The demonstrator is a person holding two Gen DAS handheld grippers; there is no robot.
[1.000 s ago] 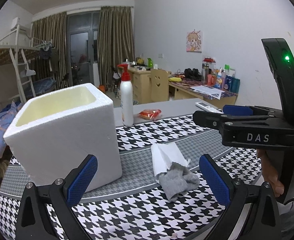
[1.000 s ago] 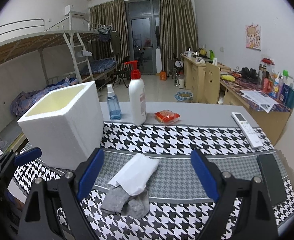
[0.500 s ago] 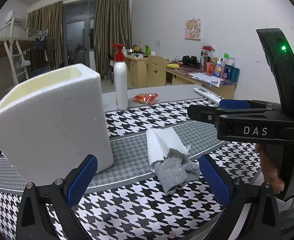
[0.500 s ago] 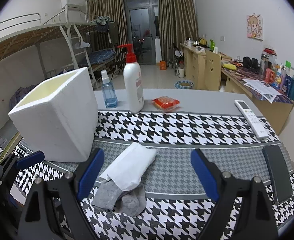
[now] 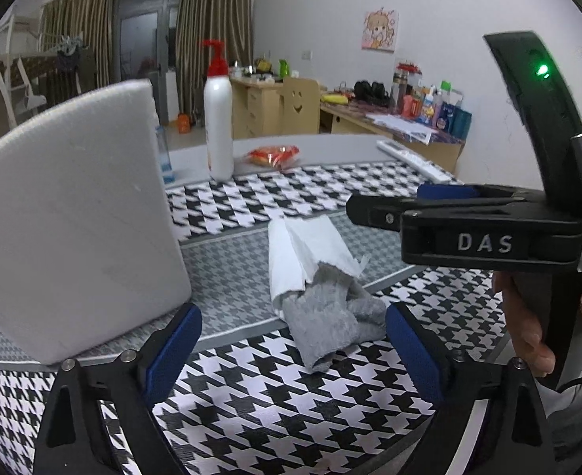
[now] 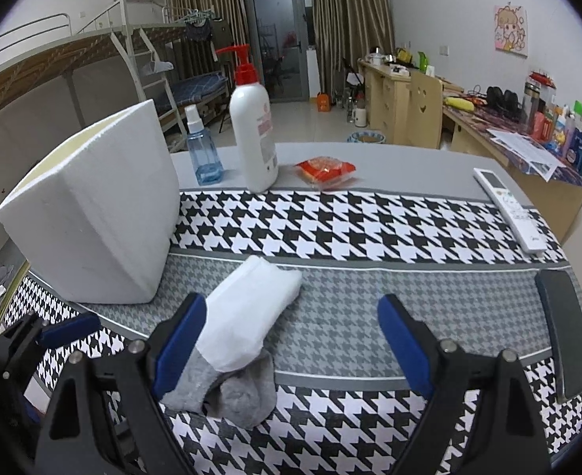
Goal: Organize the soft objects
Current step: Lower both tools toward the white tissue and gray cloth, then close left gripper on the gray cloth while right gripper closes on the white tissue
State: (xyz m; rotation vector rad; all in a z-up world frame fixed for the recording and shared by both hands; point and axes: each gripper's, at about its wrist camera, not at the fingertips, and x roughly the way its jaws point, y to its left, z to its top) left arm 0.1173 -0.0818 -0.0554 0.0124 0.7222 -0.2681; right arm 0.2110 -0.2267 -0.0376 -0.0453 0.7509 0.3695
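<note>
1. The white foam box [image 6: 89,213] stands on the left of the houndstooth tablecloth [image 6: 330,221], its open top facing up; I judge it the bin the soft things are meant for.
2. Just right of the box lie the soft things: a white folded tissue pack [image 6: 247,316] resting on top of a crumpled grey sock [image 6: 231,392], the two touching, both apart from the box.
3. The left gripper [image 5: 293,350] hovers over the near edge of the pile, its jaws wide but closing, the sock's near end lying between them without either pad pressing on it.
4. The right gripper [image 6: 287,340] stands wide open; its left pad sits just beside the tissue pack, and nothing is held.
5. The step in hand looks like the approach to a first pick.
6. The next move calls for lowering one gripper onto the sock or the tissue, pinching only that piece, then lifting it clear over the box rim.
</note>
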